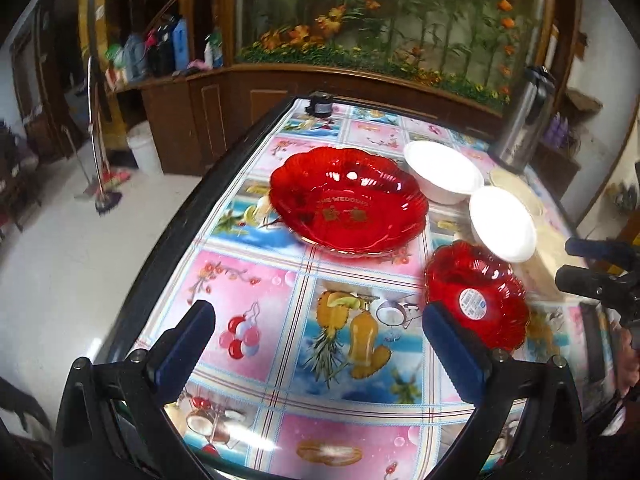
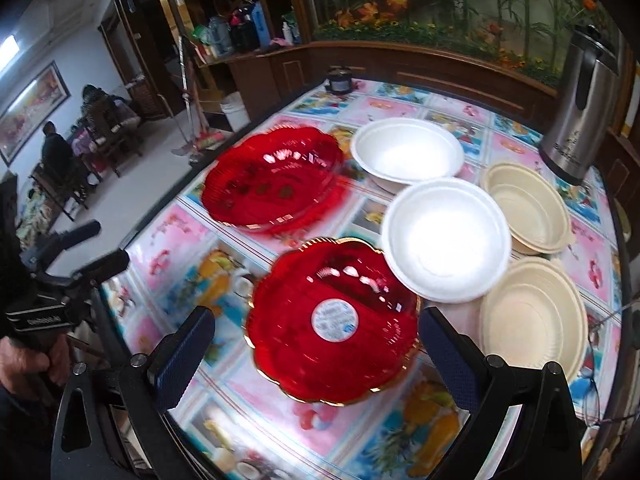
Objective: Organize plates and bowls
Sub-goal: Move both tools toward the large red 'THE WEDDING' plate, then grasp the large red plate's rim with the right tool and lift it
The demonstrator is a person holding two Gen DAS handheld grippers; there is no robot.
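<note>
Right claw point(image 2: 318, 344) gapes wide over small red plate point(image 2: 332, 320), gripping nothing.

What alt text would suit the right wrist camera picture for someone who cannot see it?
An open right gripper hovers over a small red scalloped dish on a fruit-patterned tablecloth. Beyond lie a larger red dish, two white bowls and two cream bowls.

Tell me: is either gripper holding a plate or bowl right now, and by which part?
Nothing is held. The left gripper is open over the bare tablecloth. The right gripper is open, with the small red plate seen between its fingers, not clamped.
</note>
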